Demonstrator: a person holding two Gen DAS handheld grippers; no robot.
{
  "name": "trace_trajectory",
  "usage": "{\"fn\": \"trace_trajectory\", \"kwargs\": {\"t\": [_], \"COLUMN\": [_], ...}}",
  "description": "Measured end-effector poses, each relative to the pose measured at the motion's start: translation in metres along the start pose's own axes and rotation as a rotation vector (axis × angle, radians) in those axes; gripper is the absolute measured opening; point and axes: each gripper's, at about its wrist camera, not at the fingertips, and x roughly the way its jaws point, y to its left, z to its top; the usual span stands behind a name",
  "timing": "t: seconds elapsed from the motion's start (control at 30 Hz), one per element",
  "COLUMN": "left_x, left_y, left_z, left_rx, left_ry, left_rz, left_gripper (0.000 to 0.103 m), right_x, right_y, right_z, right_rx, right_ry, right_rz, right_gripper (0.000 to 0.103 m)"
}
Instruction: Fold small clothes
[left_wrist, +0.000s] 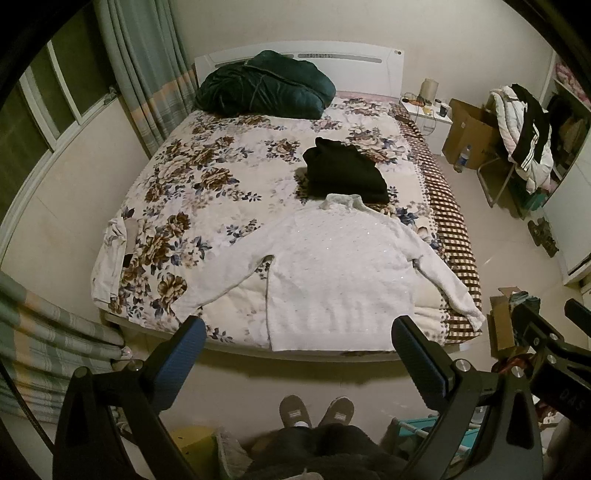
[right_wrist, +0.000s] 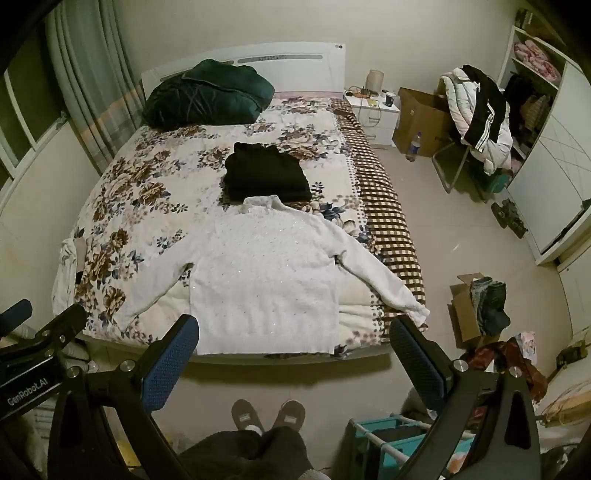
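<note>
From the left wrist view, a small pale cloth (left_wrist: 110, 258) hangs at the bed (left_wrist: 207, 173) edge at 9 o'clock, and a dark green quilt (left_wrist: 266, 85) is bundled at 12 o'clock against the headboard. A folded black garment (left_wrist: 345, 171) lies in the middle of the bed, touching the collar of the white sweater (left_wrist: 332, 266). The sweater lies flat near the foot edge, both sleeves spread outward and down, the hem at the edge. A chair with clothes (left_wrist: 524, 133) stands at 2 o'clock. The left tongs (left_wrist: 297, 354) are wide open and hold nothing. The right tongs (right_wrist: 293, 350) are also wide open and empty, above the floor before the bed.
</note>
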Motion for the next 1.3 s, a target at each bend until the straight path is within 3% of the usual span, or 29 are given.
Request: {"fn": "trace_trajectory", "kwargs": {"t": [1.3], "left_x": [-0.001], "left_y": [0.001], "left_z": [-0.001], "left_rx": [-0.005], "left_ry": [-0.008], "left_rz": [-0.007], "left_gripper": [0.103], "right_x": [-0.013], "right_y": [-0.011], "right_z": [0.012], "right_rx": [-0.003], "right_ry": [-0.006], "right_rz": [0.005], "right_gripper": [0.103]}}
